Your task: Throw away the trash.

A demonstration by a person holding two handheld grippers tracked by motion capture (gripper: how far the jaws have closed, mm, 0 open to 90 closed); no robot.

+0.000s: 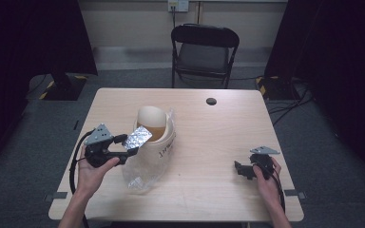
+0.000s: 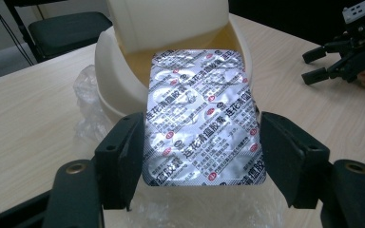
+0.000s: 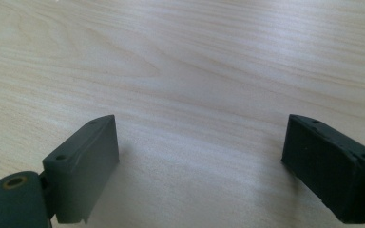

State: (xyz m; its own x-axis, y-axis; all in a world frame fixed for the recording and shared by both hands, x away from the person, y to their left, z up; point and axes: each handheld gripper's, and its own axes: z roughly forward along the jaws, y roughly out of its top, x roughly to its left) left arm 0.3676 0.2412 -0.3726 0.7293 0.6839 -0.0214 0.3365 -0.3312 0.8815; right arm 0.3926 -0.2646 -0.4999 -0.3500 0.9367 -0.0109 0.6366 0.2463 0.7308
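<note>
Left gripper [image 2: 202, 156] clenched across a foil pill sheet [image 2: 202, 116], gripped by its long edges and carried flat just above the open mouth of a cream swing-lid bin [image 1: 159, 142], likely for dropping in. Silvery crinkled foil, red-and-black print, blister bumps showing. Right gripper [image 1: 245, 170] released, jaws wide, resting well apart on the table [image 1: 209, 128], probably just waiting.
</note>
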